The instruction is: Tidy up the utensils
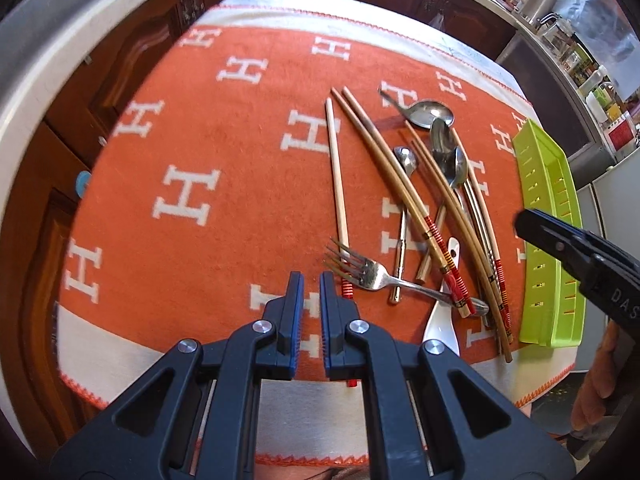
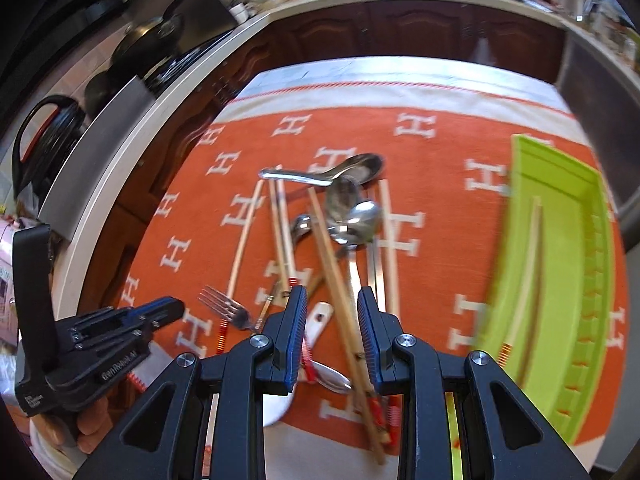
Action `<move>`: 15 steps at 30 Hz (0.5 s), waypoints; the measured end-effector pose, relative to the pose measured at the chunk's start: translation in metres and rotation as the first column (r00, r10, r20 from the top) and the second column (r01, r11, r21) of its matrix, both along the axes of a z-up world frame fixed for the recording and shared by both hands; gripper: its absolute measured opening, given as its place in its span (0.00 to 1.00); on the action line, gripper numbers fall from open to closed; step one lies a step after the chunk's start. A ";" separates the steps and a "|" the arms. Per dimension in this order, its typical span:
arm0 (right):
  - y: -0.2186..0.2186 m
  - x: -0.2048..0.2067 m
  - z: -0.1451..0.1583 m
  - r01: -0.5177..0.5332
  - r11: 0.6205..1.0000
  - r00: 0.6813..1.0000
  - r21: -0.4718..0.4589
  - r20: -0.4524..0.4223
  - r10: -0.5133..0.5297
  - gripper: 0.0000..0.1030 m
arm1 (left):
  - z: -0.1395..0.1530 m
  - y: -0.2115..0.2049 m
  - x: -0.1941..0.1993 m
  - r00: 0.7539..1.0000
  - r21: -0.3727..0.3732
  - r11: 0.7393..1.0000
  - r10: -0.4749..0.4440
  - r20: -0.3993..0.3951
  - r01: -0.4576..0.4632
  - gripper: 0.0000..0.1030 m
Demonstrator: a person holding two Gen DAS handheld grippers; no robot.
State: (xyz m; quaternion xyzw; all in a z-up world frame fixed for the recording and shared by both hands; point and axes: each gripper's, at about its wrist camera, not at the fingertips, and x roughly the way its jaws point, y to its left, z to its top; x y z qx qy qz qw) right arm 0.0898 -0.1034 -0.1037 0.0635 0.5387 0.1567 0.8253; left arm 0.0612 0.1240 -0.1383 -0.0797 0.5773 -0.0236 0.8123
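So the left gripper hangs over the near part of the orange cloth, its jaws parted by only a narrow gap with nothing between them. Just ahead of its right fingertip sits a fork, tines pointing back toward the gripper's left. The fork lies across the near end of a single pale chopstick, which runs straight away from the gripper.

Over on the right, the right gripper is spread wider, also empty, hovering above the jumble. Right under and between its fingers is a pair of brown chopsticks, and by its left finger the white spoon pokes out. Further ahead of it is the pile of metal spoons, bowls overlapping, with one big ladle-type spoon lying crosswise at the far end.

Off to the right gripper's right is the green tray, lying lengthwise on the cloth, and there's one pale chopstick in it, red-banded end nearest. That side of the picture is pretty blurry. Past the table are brown cabinets.
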 end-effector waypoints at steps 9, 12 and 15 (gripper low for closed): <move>0.041 0.037 -0.042 -0.114 0.993 0.992 -0.009 -0.051 0.114 0.16 | -0.018 -0.002 0.009 0.999 -0.019 1.000 0.000 -0.037 0.000 0.04; 0.049 0.046 -0.054 -0.136 0.991 0.989 -0.016 -0.065 0.135 0.14 | -0.019 -0.001 0.013 0.999 -0.022 1.000 0.004 -0.042 -0.005 0.04; 0.055 0.052 -0.064 -0.156 0.987 0.985 -0.023 -0.079 0.154 0.13 | -0.020 0.000 0.016 0.999 -0.027 1.000 0.012 -0.047 -0.013 0.04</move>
